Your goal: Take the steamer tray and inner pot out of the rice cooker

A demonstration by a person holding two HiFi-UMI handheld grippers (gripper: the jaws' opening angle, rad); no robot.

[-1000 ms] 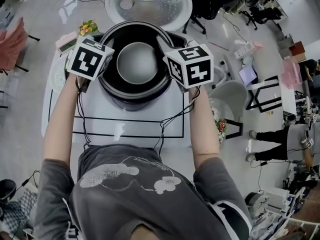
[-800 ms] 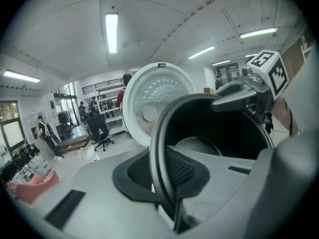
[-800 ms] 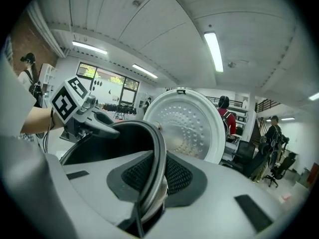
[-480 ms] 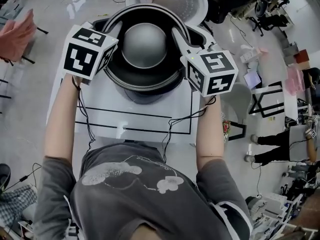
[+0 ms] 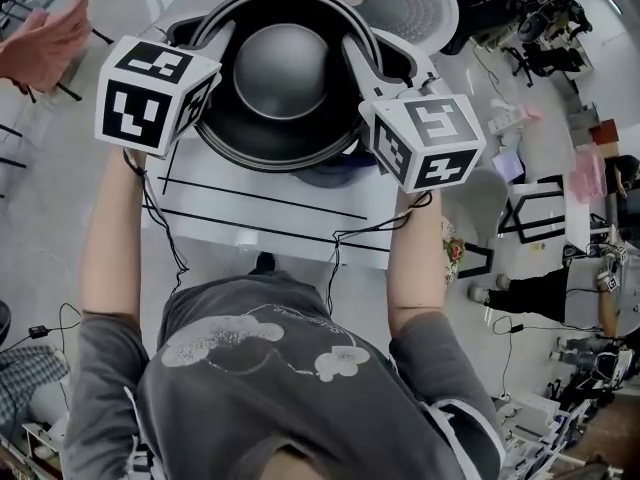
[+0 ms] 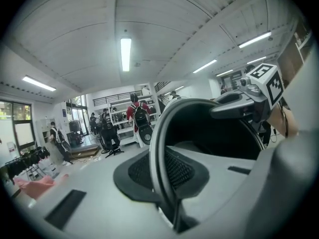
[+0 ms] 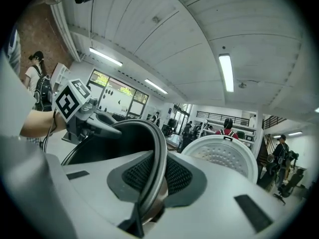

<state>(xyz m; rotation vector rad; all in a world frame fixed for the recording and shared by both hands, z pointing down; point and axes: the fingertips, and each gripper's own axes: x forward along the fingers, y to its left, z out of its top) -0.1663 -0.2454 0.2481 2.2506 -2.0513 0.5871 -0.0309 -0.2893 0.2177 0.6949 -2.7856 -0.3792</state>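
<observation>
The black inner pot [image 5: 250, 118], with a grey rounded bottom showing inside, hangs above the rice cooker [image 5: 338, 174], held by its rim from both sides. My left gripper [image 5: 216, 44] is shut on the left rim [image 6: 162, 183]; its jaws have just been closing tighter there. On the opposite rim [image 7: 152, 183] my right gripper [image 5: 360, 56] is shut. In each gripper view the thin rim runs between the mesh pads. Behind the pot the cooker's lid [image 5: 392, 3] stands open, its perforated inner face [image 7: 222, 158] showing. I see no steamer tray.
The cooker stands on a white table [image 5: 260, 223] marked with black lines. A grey chair [image 5: 480, 196] is to the right, a pink cloth [image 5: 40, 43] to the left. People stand and walk among shelves in the background [image 6: 134, 113].
Both grippers have risen with the inner pot, lifting it out of the cooker and toward the camera. The pot now looks larger and hides most of the cooker body.
</observation>
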